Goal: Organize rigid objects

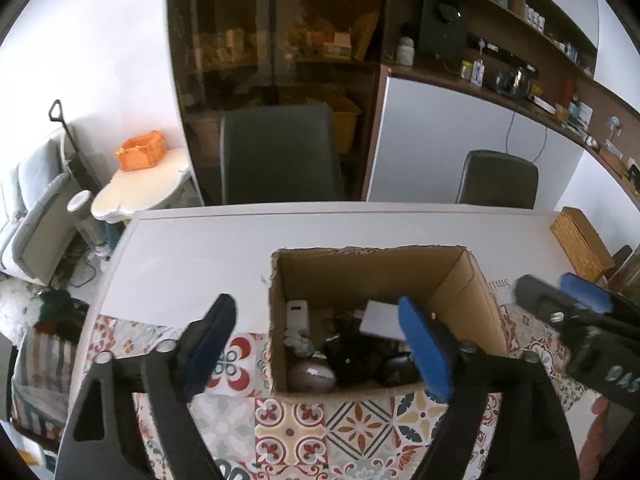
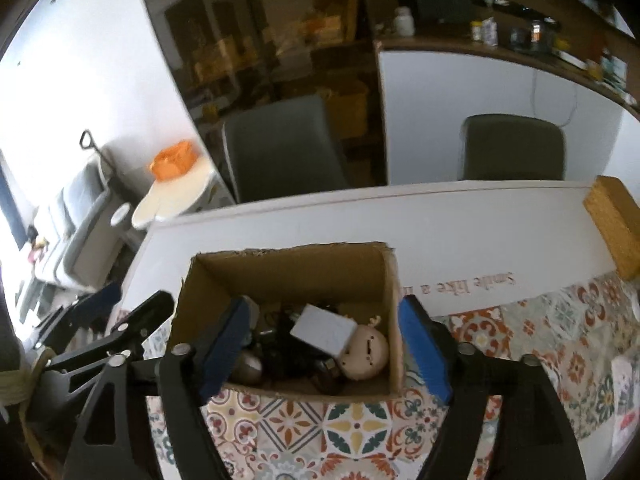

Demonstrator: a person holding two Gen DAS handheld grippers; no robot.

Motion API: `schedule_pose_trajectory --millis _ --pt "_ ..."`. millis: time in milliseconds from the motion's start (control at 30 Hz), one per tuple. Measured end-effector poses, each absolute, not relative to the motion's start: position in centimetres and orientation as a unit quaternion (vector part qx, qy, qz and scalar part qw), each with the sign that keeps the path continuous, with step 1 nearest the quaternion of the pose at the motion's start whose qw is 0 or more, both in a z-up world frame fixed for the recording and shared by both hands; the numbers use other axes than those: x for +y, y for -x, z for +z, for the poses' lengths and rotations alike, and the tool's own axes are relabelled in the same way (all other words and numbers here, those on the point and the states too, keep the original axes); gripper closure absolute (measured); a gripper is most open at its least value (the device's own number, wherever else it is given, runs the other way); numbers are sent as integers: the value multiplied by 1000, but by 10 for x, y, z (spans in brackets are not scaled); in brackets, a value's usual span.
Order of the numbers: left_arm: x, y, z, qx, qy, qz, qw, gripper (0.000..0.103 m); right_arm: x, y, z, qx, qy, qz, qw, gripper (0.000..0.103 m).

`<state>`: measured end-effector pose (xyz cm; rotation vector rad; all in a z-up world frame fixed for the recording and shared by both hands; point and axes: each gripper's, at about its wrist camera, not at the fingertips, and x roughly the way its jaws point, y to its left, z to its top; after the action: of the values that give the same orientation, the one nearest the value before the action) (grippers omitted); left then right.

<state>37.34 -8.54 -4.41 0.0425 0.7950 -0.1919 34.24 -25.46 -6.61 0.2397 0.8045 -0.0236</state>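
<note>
An open cardboard box (image 1: 460,292) stands on the table and holds several things: a white flat device (image 1: 298,314), a white slab (image 1: 382,318), dark tangled items and a brownish round piece (image 1: 312,376). My left gripper (image 1: 320,348) hovers over the box's near left corner, open and empty. In the right wrist view the same box (image 2: 280,268) shows a white cube (image 2: 324,330) and a beige doll head (image 2: 366,352). My right gripper (image 2: 326,346) is open above them and grips nothing. Each gripper appears in the other's view: the right gripper (image 1: 568,308), the left gripper (image 2: 120,312).
The box sits where a patterned tile mat (image 1: 288,420) meets the white table top (image 1: 192,248). A woven box (image 2: 612,220) lies at the far right edge. Two dark chairs (image 1: 280,156) (image 2: 514,146) stand behind the table, with shelves beyond.
</note>
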Motion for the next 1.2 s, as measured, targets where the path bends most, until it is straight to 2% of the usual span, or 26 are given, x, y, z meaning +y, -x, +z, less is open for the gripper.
schedule_pose_trajectory --millis 233,367,733,1200 --pt "-73 -308 -14 327 -27 -70 942 2 -256 -276 -38 337 -115 -42 933 14" --pt "-66 -275 2 297 -32 -54 953 0 -249 -236 -20 307 -101 -48 945 9" --pt "-55 -196 32 239 -52 -31 969 0 -233 -149 6 244 -86 -31 965 1" --pt "-51 -143 46 212 -40 -33 976 0 -235 -94 21 204 -86 -24 975 1"
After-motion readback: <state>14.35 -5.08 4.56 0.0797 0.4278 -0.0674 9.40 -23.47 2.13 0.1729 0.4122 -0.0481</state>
